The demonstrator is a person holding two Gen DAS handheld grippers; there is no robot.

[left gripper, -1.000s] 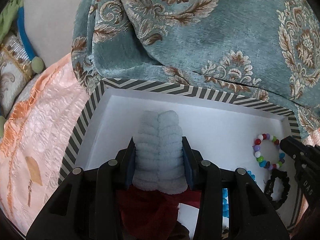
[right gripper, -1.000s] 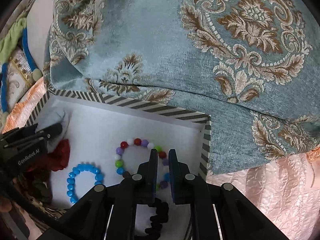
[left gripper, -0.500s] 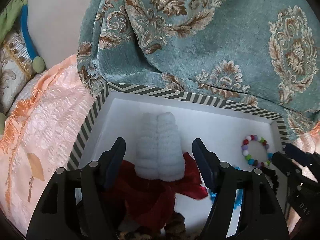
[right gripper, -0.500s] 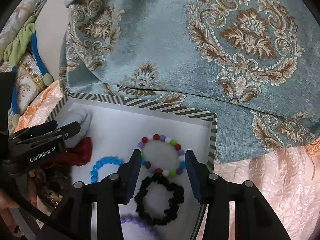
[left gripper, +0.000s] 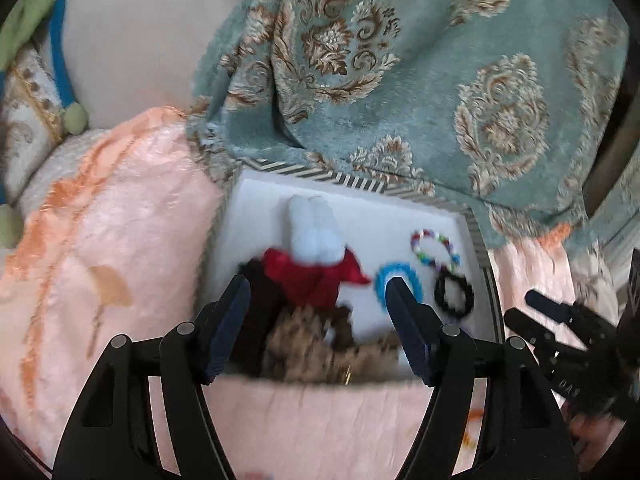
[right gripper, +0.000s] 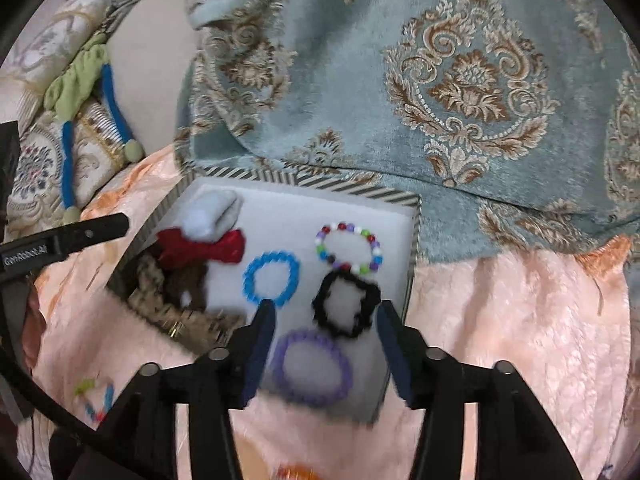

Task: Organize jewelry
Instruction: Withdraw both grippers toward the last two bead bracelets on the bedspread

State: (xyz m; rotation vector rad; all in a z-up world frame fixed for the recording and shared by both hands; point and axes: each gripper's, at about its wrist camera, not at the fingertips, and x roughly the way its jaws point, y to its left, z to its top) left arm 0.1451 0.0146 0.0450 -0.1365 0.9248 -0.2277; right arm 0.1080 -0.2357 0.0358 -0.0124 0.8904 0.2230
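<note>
Jewelry is laid out in a shallow white box (right gripper: 414,216) with a striped rim, which rests on a peach bedspread (right gripper: 520,320) just in front of a teal patterned cushion (right gripper: 460,80). On the right side of the box, a multicolored bead bracelet (right gripper: 348,246), a blue bead bracelet (right gripper: 272,278), a black scrunchie (right gripper: 346,308) and a purple bracelet (right gripper: 312,372) lie flat and apart from one another, though the scrunchie touches the multicolored one. On the left side, a pale blue fluffy band (left gripper: 316,232) sits over a red scrunchie (left gripper: 312,276), with a brown furry piece (left gripper: 316,344) below them.

The left gripper (left gripper: 318,320) is held above the brown and red pieces with its jaws spread wide and nothing between the pads. The right gripper (right gripper: 326,354) is seen over the purple bracelet, its jaws opening, with no pad pressing on anything; the bracelet lies in the box beneath the gap.

The step in hand is judged to be a release just completed on both sides, with both tools clear of the box. A few small colored pieces (right gripper: 94,400) are seen on the bedspread outside the box, blurred. The next move is judged to call for one of these to be reached, pinched lightly and carried to a bare patch of the box floor.
</note>
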